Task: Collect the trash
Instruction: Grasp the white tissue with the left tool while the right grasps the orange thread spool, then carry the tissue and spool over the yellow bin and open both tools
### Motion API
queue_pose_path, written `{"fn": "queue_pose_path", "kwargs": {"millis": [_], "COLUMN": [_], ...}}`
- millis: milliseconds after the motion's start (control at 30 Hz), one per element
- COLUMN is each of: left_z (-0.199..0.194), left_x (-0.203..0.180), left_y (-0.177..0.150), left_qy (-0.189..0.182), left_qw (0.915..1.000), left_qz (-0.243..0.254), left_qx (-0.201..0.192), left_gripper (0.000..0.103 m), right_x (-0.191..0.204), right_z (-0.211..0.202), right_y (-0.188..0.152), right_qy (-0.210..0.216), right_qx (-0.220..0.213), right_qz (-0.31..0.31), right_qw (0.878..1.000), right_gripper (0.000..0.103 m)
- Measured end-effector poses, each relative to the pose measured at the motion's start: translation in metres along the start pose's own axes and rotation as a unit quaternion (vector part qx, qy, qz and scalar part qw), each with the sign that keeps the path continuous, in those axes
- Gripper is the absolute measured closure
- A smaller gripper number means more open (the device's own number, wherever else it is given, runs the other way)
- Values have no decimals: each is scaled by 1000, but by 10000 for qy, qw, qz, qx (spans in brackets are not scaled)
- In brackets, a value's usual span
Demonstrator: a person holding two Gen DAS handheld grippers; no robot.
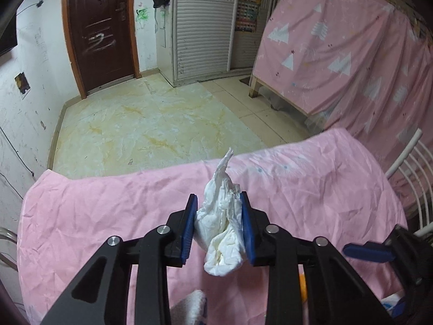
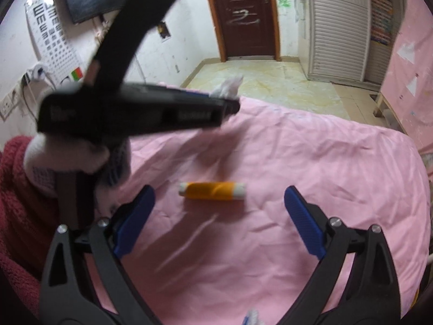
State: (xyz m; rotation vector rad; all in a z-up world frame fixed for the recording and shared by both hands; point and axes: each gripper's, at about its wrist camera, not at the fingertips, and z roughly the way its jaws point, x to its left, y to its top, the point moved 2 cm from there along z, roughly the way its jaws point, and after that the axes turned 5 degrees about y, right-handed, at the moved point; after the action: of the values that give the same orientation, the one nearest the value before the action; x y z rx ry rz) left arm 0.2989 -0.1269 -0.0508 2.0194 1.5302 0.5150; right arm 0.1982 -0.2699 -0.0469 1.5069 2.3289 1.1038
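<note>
My left gripper is shut on a crumpled white tissue and holds it above the pink sheet. The tissue sticks out past the fingertips and hangs below them. In the right wrist view the left gripper is raised at the left, with the tissue's tip showing beyond it. My right gripper is open and empty. It hovers over an orange and white tube that lies crosswise on the sheet between and just ahead of the fingers.
A gloved hand with a red knit sleeve holds the left gripper. Past the sheet's far edge is a tiled floor, a brown door and a louvred cupboard. A white rail stands at the right.
</note>
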Motion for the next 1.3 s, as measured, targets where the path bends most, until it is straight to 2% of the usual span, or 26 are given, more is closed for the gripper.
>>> {"fn": "queue_pose_path", "kwargs": {"millis": [233, 300, 333, 400, 433, 800, 1300], "left_z": [-12, -14, -15, -19, -21, -65, -113], "left_x": [16, 16, 15, 15, 16, -2, -92], "left_y": [3, 2, 2, 1, 1, -14, -28], "left_qy": [-111, -123, -127, -113, -116, 73, 58], "left_qw": [9995, 9994, 9994, 9993, 9993, 9990, 9964], "left_qz": [-282, -293, -296, -302, -310, -133, 452], "left_qx": [-122, -123, -138, -173, -182, -423, -708], "left_gripper": [82, 82, 82, 82, 82, 82, 81], "right_x": [12, 11, 10, 9, 9, -5, -58], "right_z": [23, 26, 28, 26, 26, -21, -127], "right_y": [7, 7, 7, 8, 8, -4, -48], "right_qy": [-155, -201, -229, -323, -337, -323, -672], "right_qx": [365, 449, 482, 422, 398, -157, -1098], "right_qz": [-227, -189, -180, -171, -154, 276, 969], "right_qw": [9990, 9986, 9984, 9984, 9985, 9990, 9869], "right_gripper": [11, 27, 30, 44, 47, 47, 47]}}
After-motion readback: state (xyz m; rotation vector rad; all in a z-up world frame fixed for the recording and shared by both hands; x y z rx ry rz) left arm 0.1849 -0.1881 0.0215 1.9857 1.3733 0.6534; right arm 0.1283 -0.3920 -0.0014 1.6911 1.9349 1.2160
